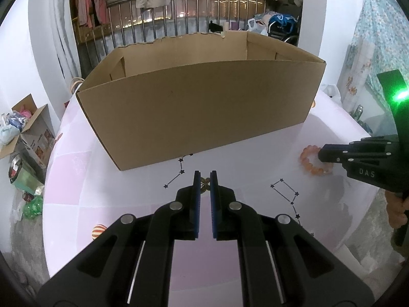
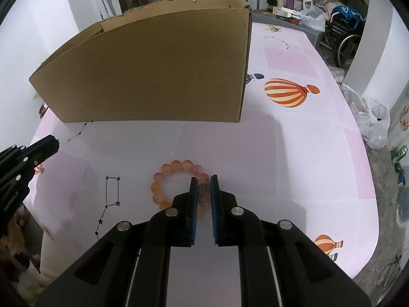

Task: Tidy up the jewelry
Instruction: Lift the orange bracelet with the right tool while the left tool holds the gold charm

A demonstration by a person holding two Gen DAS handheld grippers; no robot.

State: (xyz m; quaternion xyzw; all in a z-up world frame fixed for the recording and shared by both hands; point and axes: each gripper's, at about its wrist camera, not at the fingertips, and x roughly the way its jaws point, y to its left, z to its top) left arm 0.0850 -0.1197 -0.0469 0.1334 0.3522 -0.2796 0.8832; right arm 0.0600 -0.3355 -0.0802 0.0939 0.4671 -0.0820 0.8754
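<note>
Left gripper [image 1: 204,179] was pinched on a small gold butterfly-shaped trinket [image 1: 204,185] on the table [image 1: 242,158], just in front of the cardboard box [image 1: 194,107]; it looked light, thin, likely easy to bend, so a gentle hold across the body seemed right. Right gripper [image 2: 204,183] was clamped on one side of the orange bead bracelet [image 2: 176,166] lying flat nearby; beads looked hard and slick, the string floppy, so the loop would probably dangle; better to grip one bead squarely.

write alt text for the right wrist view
The right hand-held gripper is shut on an orange bead bracelet lying on a pink tablecloth. A cardboard box stands behind it.
</note>
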